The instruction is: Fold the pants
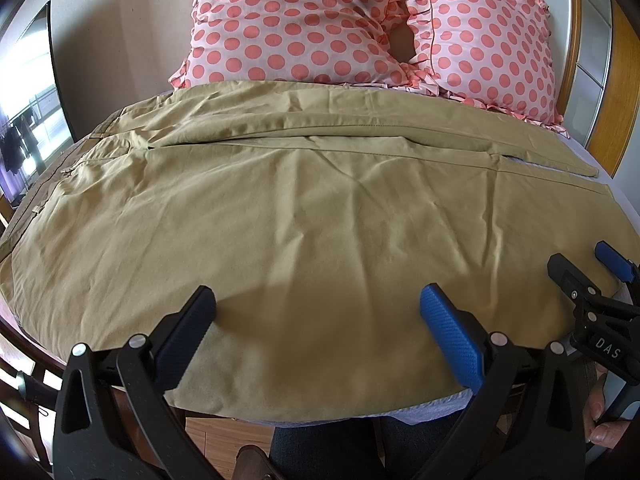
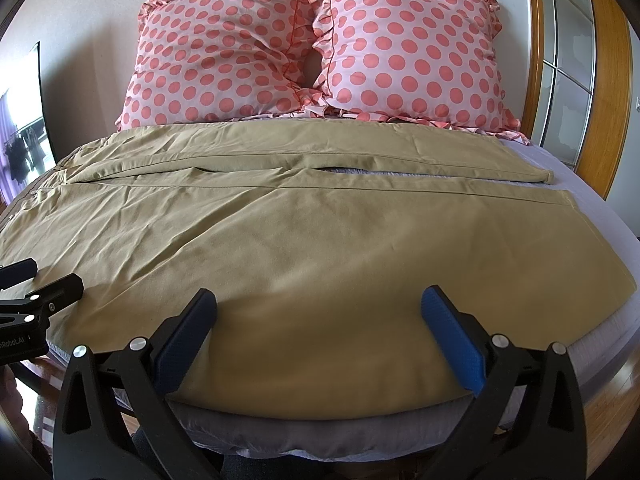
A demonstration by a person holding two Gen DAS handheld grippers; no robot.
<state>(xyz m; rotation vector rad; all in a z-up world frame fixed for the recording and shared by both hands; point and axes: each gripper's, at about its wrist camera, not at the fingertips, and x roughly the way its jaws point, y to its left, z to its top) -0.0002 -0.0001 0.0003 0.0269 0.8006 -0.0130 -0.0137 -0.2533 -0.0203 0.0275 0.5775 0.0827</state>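
Khaki pants (image 1: 312,200) lie spread flat across the bed, waistband at the left, both legs running to the right, side by side; they also show in the right wrist view (image 2: 320,232). My left gripper (image 1: 318,300) is open and empty, hovering just above the near leg's front edge. My right gripper (image 2: 318,300) is open and empty above the same edge, further right. The right gripper also shows at the right of the left wrist view (image 1: 584,268), and the left gripper shows at the left of the right wrist view (image 2: 40,276).
Two pink polka-dot pillows (image 2: 312,52) lean on the wall behind the pants. The grey bed sheet (image 2: 592,196) shows at the right and front. A wooden door frame (image 2: 604,80) stands to the right. A window (image 1: 28,120) is at the left.
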